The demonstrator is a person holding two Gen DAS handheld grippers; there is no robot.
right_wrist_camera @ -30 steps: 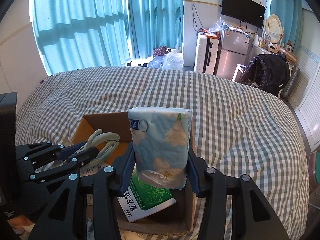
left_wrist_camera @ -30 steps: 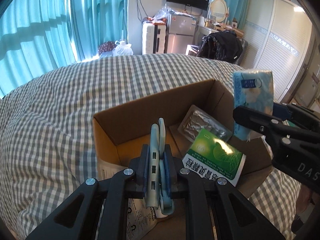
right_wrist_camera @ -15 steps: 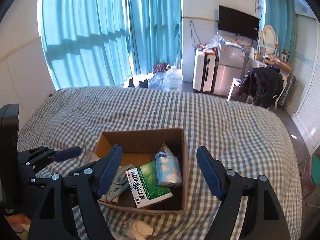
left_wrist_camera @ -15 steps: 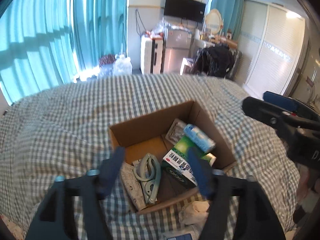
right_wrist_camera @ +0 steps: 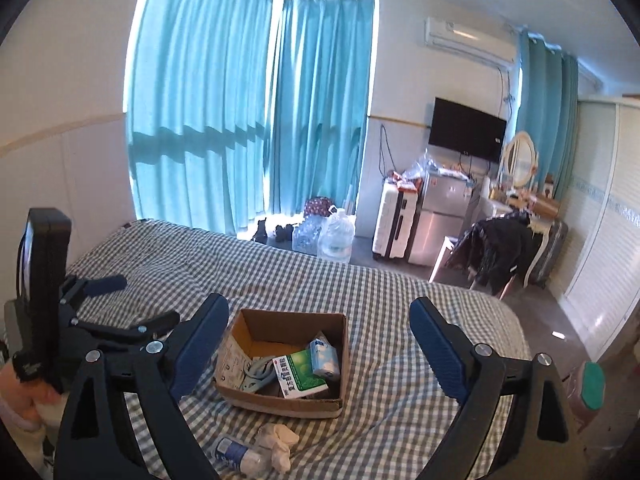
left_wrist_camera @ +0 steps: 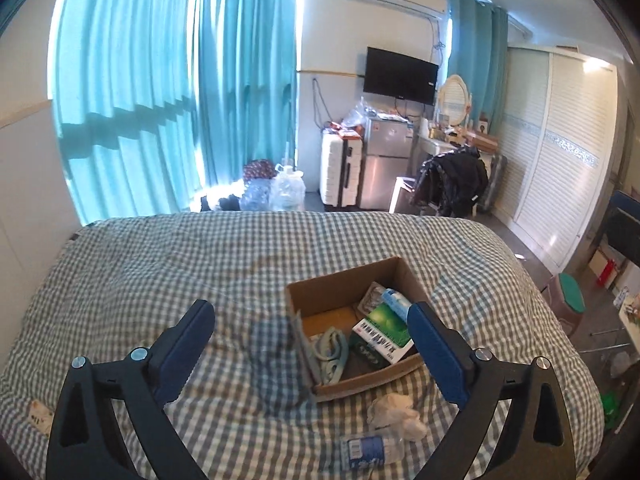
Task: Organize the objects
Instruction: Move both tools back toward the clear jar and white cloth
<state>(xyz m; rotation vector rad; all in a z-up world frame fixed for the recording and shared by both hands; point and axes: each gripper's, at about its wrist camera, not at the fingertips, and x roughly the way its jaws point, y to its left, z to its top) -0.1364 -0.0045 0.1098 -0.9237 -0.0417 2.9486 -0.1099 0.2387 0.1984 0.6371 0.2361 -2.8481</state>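
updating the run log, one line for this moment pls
left gripper: open | right gripper: open | cardboard box: scissors, green box, tissue pack inside | bottle: outside

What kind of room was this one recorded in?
Most likely a lived-in bedroom. The cardboard box sits on a bed with a checked cover, and beyond it are teal curtains, a wall-mounted TV, a vanity mirror and a white wardrobe.
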